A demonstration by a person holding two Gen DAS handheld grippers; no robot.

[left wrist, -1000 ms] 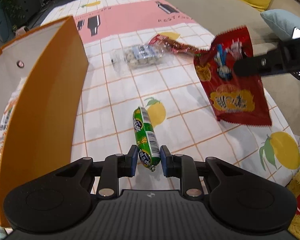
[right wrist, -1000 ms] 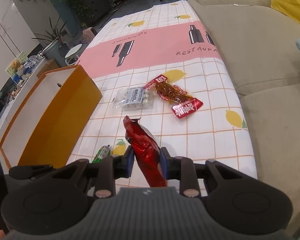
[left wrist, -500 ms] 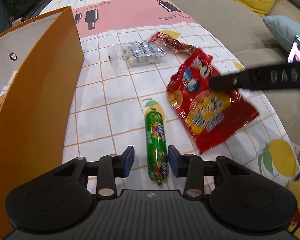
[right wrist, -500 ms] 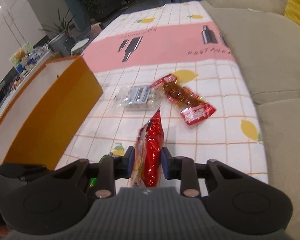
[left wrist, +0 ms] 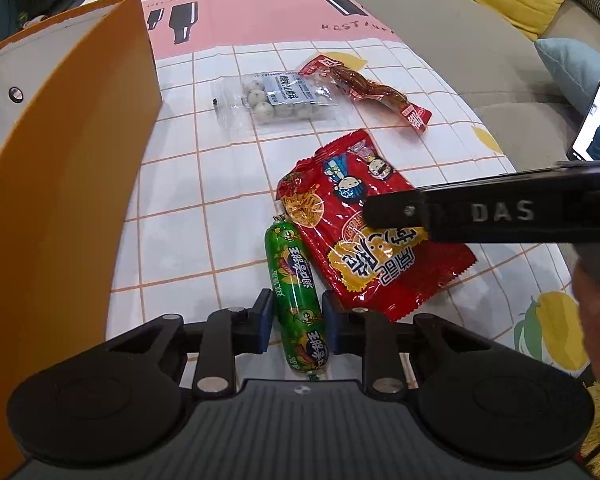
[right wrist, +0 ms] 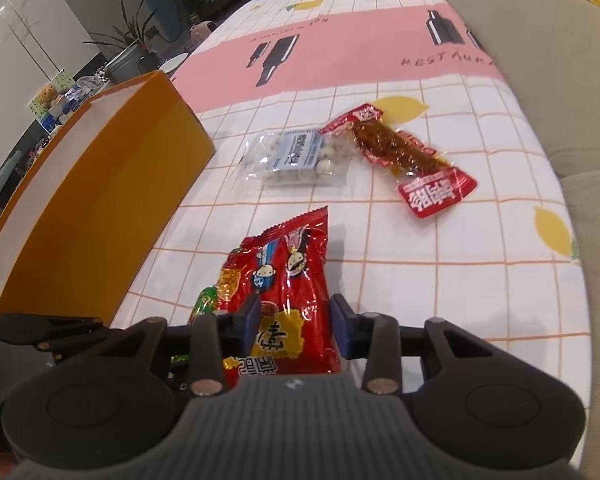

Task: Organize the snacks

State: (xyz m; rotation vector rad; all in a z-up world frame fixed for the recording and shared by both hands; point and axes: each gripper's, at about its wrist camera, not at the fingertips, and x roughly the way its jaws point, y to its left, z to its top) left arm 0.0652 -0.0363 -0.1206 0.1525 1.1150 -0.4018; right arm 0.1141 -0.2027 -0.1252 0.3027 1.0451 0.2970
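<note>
Nearest, between the pads of the left tool point(left wrist: 296, 318): a green sausage point(left wrist: 292, 280), lying lengthwise on the desk point(left wrist: 172, 208). Jaws closing, pads already meeting its sides. Firm, round and slick in its film (likely to roll or squirt out if pinched near an end). Best taken across the middle, lightly.

Just right of that, under the right tool point(right wrist: 296, 316): a red bag point(right wrist: 288, 272), flat on the desk and touching the sausage. Jaws opening, bag between them but no longer squeezed. Light, puffy, crinkly, probably crushable inside. Better held by a sealed edge than by the belly.

Left of both tools, an orange box point(left wrist: 80, 160), open (presumably the place for the snacks).

Farther ahead, well apart from either tool, a clear pack point(left wrist: 278, 98) of pale balls, with a red strip pack point(left wrist: 364, 88) touching its right end.
</note>
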